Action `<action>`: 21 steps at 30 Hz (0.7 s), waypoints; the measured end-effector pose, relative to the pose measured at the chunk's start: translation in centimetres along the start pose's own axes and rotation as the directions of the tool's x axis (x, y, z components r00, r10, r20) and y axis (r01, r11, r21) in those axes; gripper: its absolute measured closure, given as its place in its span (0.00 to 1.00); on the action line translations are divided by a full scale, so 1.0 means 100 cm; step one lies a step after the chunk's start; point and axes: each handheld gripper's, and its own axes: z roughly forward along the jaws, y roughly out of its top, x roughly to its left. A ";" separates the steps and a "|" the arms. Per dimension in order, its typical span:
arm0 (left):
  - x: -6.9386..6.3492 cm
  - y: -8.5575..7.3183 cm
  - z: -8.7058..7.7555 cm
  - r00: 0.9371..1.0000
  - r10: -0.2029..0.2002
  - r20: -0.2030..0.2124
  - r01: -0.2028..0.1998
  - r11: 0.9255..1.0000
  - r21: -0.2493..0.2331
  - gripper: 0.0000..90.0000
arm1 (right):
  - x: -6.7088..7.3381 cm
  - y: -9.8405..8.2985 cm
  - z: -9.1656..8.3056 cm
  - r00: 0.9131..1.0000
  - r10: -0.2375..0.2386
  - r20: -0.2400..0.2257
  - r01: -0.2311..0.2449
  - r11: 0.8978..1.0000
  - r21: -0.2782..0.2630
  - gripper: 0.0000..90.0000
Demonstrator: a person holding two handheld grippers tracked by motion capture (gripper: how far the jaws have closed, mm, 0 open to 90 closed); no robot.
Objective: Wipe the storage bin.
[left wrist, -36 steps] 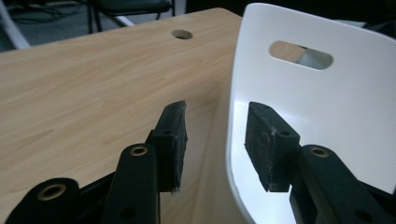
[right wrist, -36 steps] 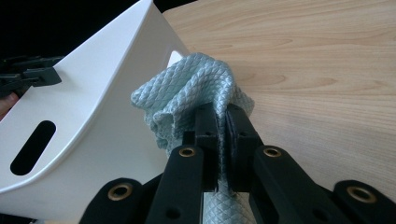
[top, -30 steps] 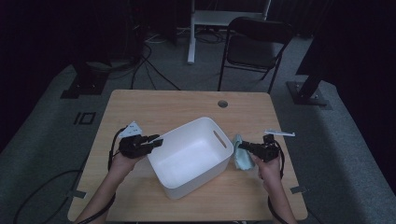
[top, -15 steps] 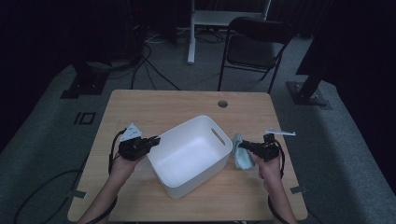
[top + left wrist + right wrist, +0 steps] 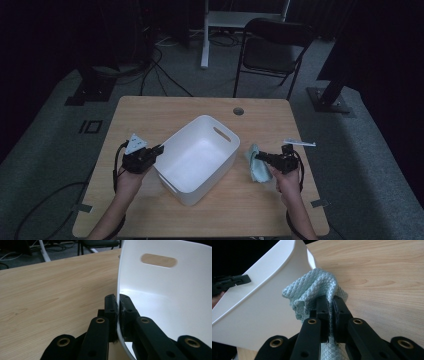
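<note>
You are gripping tub and cloth at once.
Your left gripper (image 5: 117,305) is pinching the white plastic tub's (image 5: 197,152) rim, jaws just closed; your right gripper (image 5: 331,305) is clamping the pale-blue quilted cloth (image 5: 312,290) beside the tub.

1. The high view is dim, and the room around the table (image 5: 150,120) is almost black.
2. Light falls from above, so the white tub (image 5: 197,150) looks brightest.
3. The two gripper views are much brighter, and the wood looks clear.
4. The black jaws up close look a bit soft and blurry.
5. The tub's handle hole looks fuzzy in the left gripper view.
</note>
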 end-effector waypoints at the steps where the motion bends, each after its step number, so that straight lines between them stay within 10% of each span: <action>1: 0.000 -0.001 -0.001 1.000 -0.002 -0.004 0.002 1.000 -0.003 0.96 | 0.000 0.000 0.000 1.000 0.001 -0.001 -0.001 1.000 0.000 0.95; 21: 0.014 0.002 0.004 0.991 -0.092 0.096 0.095 0.995 -0.026 0.61 | 0.005 -0.003 0.003 1.000 -0.003 -0.017 0.003 1.000 0.001 0.95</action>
